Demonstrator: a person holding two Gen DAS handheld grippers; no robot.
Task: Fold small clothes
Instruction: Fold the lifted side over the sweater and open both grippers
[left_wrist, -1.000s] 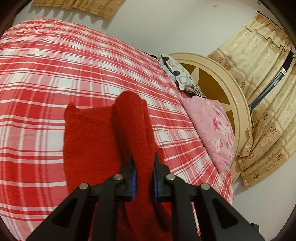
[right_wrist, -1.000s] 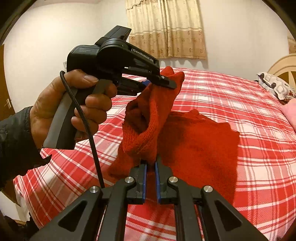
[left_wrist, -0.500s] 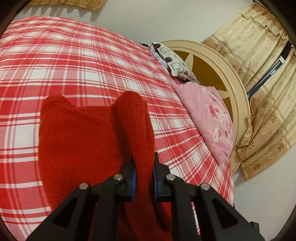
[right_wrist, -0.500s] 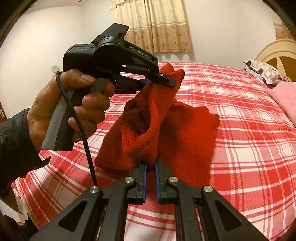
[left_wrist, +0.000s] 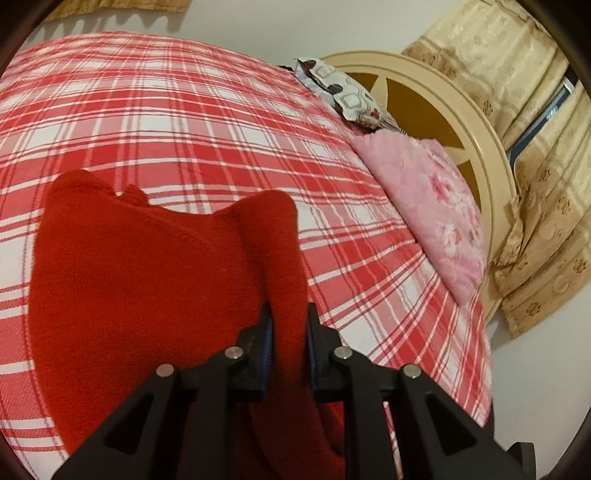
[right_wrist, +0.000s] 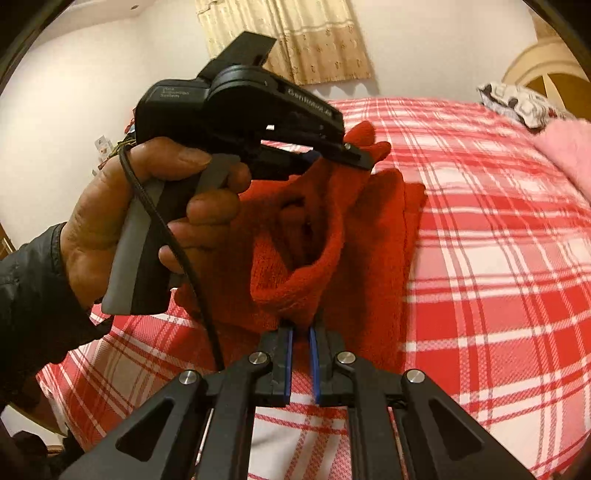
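Red knit garment (left_wrist: 140, 295) slung between both tools — right tool (right_wrist: 301, 332) pinching its hem, left tool (left_wrist: 288, 325) loosening around a fold.

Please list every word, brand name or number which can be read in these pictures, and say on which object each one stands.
"GenRobot.AI": white letters on the black body of the left gripper, blurred, so only partly sure.
A small white label of several lines on the rear of that same body: too blurred to read.
No other text shows in either view.

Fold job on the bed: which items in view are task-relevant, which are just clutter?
In play:
- red knit garment
- left gripper, jaws opening, knit between them
- right gripper, shut on the knit's edge
- plaid bedspread

Bystanders:
- pink floral pillow
- patterned pillow
- headboard
- curtains
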